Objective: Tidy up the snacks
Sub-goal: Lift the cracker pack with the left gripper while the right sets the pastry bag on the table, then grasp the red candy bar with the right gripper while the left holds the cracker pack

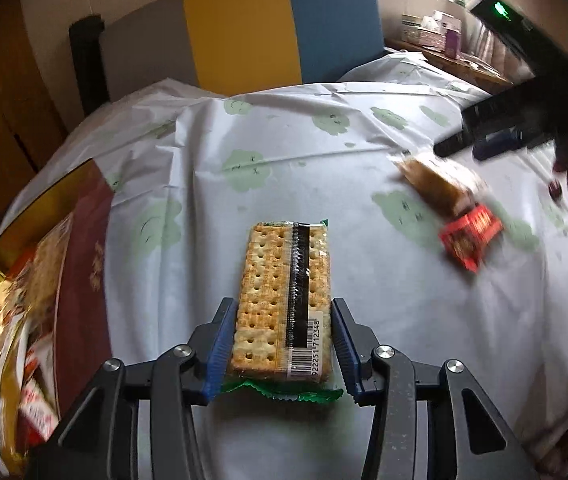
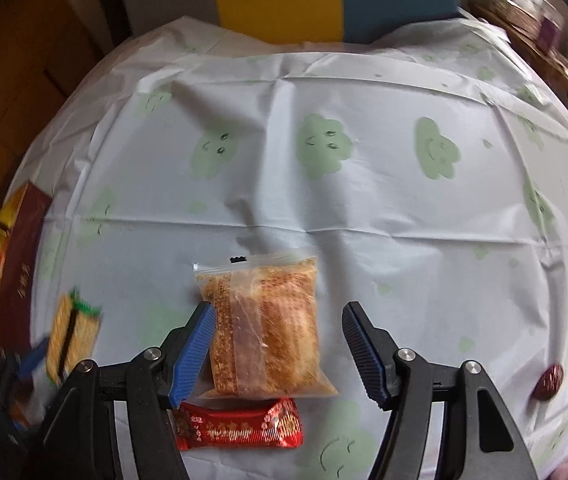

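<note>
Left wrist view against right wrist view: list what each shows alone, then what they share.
Left wrist only: the barcode on the cracker pack held in the left claw, and the snacks inside the gift box.

Right wrist only: a clear sight of the sesame snack bag between the open right claw, touching only one finger, and a red date lying apart.

Both: the cracker pack, the snack bag, the red wrapped sweet, the gift box, and the smiley tablecloth.
</note>
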### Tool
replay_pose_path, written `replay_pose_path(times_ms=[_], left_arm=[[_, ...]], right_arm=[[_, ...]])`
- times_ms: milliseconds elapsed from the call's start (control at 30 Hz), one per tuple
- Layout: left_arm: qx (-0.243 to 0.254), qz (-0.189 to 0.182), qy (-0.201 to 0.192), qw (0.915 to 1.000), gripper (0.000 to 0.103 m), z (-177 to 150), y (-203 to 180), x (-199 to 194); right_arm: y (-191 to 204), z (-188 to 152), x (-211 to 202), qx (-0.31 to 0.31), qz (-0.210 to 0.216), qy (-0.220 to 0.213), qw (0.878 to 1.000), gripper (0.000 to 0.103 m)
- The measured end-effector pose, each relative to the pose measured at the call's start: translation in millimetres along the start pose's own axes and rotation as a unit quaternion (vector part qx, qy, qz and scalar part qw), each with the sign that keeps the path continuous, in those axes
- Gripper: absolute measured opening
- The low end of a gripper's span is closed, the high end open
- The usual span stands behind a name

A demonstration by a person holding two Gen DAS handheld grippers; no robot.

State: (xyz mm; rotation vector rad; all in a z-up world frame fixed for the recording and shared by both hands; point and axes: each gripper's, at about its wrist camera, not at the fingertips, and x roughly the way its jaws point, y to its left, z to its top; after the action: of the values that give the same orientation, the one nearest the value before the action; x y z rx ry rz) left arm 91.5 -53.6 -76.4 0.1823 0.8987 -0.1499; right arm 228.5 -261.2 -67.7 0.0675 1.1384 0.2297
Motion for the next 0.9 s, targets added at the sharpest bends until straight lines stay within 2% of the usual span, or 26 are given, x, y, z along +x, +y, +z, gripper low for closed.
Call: replay_pose_path(times_ms=[100,267,333,400,467,567,733,900], left_arm=[[0.000,0.007,-0.011,0.9999,0.048,-15.1,-0.6,-8.0],[-0.017,-0.002,-0.019,0.9997,0.048,-25.0,6.7,-12.9],[-0.016,-0.005,-0.024,0.9996,0.048,-27.4,8.0,-13.6],[-0.019,-0.008,-0.030,0.9993,0.048,-29.9,8.6,-14.6],[-0.022,-0.010,-0.034,0.9991,0.048,-31.9,9.4,-14.8],[-0.040,-0.022,-0.033,0.9984,0.048,-33.3,14.8,-14.2],[-0.051,-0.033,-0.033,0.9976,0.048,-35.2,17.4,-14.4],[-0.062,-0.045,-0.031,0.9966,0.049,-35.6,20.6,-14.1]], right_arm=[[-7.9,-6.7,-23.1,0.037,-0.002,-0.008,0.999,0.067],[-12.3,-39.7,-48.3,0.076,0.036,-0.005,0.996,0.067],[-9.0,-52.2,-45.6,0.090,0.060,0.005,0.994,0.066],[-8.2,-68.3,-39.5,0.108,0.069,0.015,0.992,0.057],[-9.5,-72.7,-31.8,0.124,0.066,0.021,0.990,0.052],[-11.1,-72.5,-17.8,0.161,0.083,0.028,0.983,0.052],[-2.7,-61.3,-4.2,0.182,0.057,0.006,0.982,0.052],[24.1,-45.3,2.9,0.118,-0.017,0.003,0.993,0.052]])
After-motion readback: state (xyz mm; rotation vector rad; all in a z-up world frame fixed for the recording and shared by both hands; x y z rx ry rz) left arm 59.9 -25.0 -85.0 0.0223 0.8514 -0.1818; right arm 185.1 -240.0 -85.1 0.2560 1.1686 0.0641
